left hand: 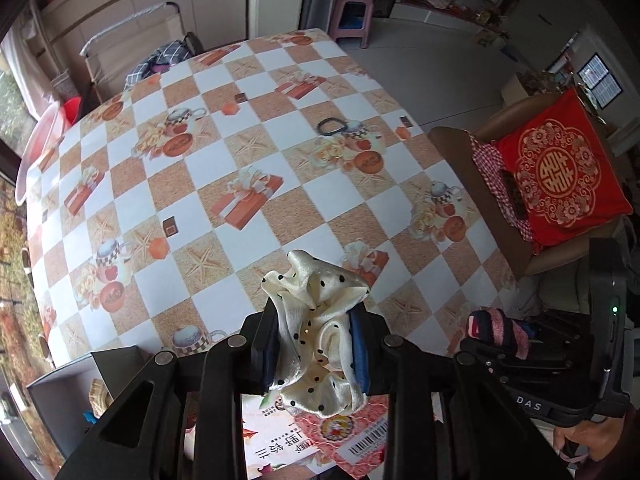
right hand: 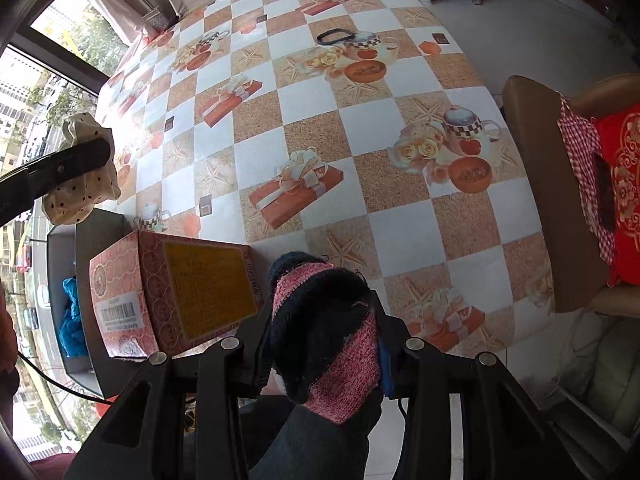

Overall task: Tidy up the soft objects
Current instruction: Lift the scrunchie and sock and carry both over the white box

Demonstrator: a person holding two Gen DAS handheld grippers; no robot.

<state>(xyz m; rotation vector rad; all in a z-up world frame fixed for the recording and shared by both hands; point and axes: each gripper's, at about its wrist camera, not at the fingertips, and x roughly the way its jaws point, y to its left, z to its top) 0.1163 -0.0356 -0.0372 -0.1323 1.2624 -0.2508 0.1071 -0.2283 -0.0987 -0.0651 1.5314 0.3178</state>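
My left gripper (left hand: 316, 344) is shut on a cream satin scrunchie with black dots (left hand: 320, 320), held above the near table edge; the scrunchie also shows in the right wrist view (right hand: 82, 168). My right gripper (right hand: 324, 320) is shut on a rolled pink-and-navy striped sock (right hand: 324, 320), which also shows in the left wrist view (left hand: 500, 330). A black hair tie (left hand: 331, 126) lies far out on the checked tablecloth (left hand: 200, 160), also in the right wrist view (right hand: 335, 37). A dark grey bin (right hand: 70, 280) holding blue cloth (right hand: 72, 320) sits beside the table's near left corner.
A pink printed carton (right hand: 180, 292) lies on the near table edge beside the bin. An armchair with a red cushion (left hand: 560, 168) stands right of the table. A pink stool (left hand: 352, 16) stands beyond the far end. A window is on the left.
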